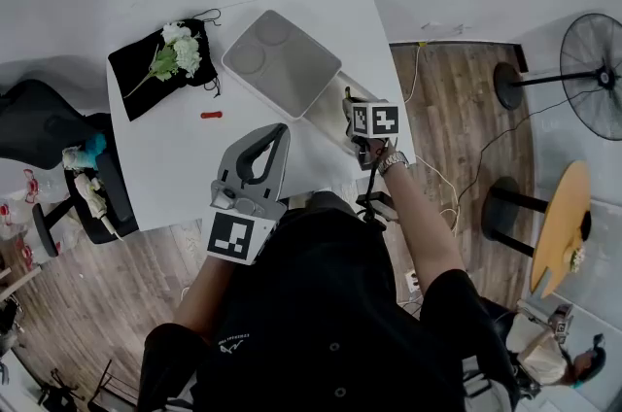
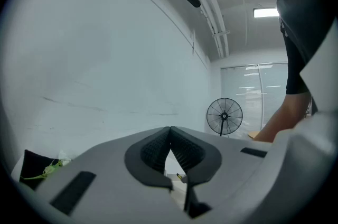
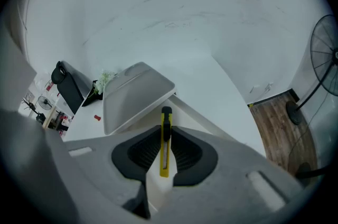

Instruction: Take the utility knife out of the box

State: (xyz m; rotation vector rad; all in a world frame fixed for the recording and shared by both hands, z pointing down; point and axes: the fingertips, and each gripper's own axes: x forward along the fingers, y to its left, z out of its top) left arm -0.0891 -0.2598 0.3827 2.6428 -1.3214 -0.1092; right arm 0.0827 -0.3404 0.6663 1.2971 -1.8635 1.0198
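A yellow utility knife (image 3: pixel 165 145) with a black tip stands upright between the pads of my right gripper (image 3: pixel 166 132), which is shut on it. In the head view this gripper (image 1: pixel 352 114) hangs over the table's right part, just above the white box (image 1: pixel 328 106), with the knife (image 1: pixel 347 97) poking out of it. The box's grey lid (image 1: pixel 282 60) leans open to the left; the same lid (image 3: pixel 134 95) lies beyond the knife in the right gripper view. My left gripper (image 1: pixel 282 132) is held level near the table's front edge, its jaws (image 2: pixel 170 133) shut with nothing between them.
A black cloth with white flowers (image 1: pixel 165 60) lies at the left of the white table (image 1: pixel 175 157), with a small red piece (image 1: pixel 211 116) near it. A dark chair (image 1: pixel 49 123) stands left of the table. On the wooden floor to the right stand a fan (image 1: pixel 593 60) and a round wooden stand (image 1: pixel 564 225).
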